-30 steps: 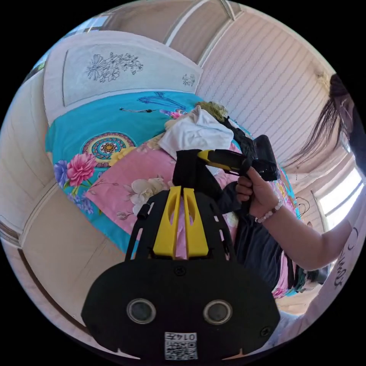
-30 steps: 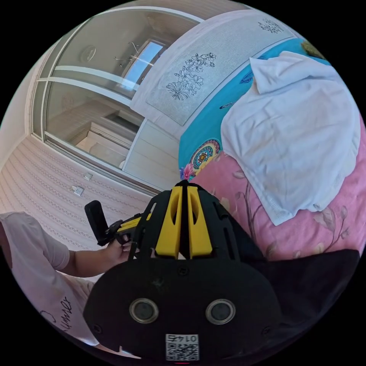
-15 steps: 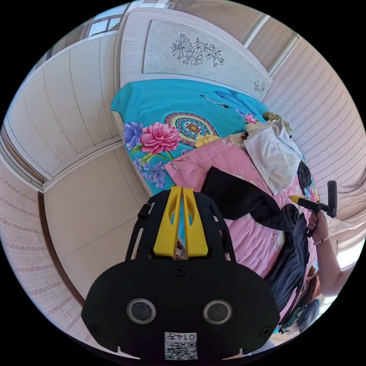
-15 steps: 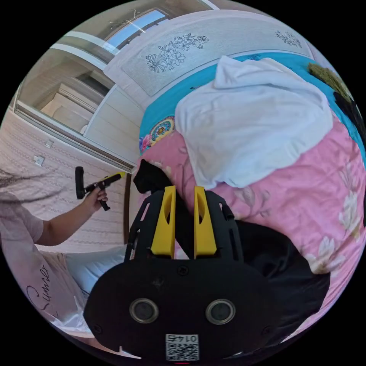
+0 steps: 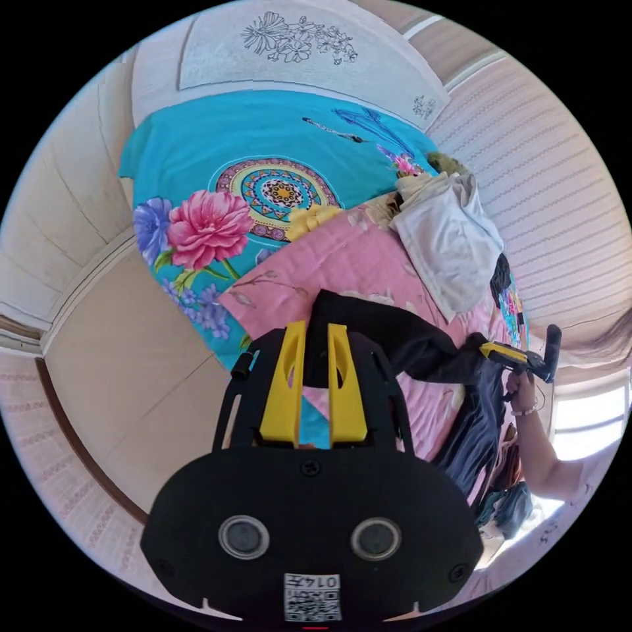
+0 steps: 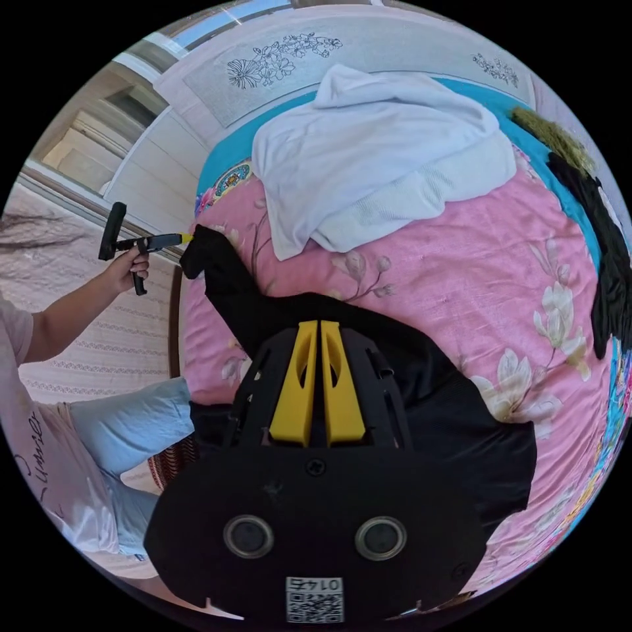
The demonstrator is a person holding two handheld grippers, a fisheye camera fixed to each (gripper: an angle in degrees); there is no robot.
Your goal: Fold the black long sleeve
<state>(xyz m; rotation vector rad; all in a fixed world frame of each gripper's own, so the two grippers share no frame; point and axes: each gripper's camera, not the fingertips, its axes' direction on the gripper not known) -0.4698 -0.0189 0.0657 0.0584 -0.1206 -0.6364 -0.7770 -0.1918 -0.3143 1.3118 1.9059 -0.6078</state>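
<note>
Pink floral quilt (image 6: 461, 263) over turquoise bedsheet (image 5: 217, 138); black long sleeve (image 6: 434, 395) spread on quilt, white garment (image 6: 375, 151) farther back. Left gripper (image 5: 311, 329) jaws parted around sleeve end; right gripper (image 6: 314, 326) jaws clenched on body fabric.

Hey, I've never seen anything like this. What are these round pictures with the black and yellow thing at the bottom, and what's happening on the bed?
There is no robot. A person holds a hand tool with yellow tongs in each hand, and a fisheye camera rides on each tool, which gives two round pictures. The left gripper view looks past the left tongs, which are open with a sleeve end at their tips. The right gripper view looks past the right tongs, which are shut on the black long sleeve. That shirt lies on a pink cover, beside a white garment.
</note>
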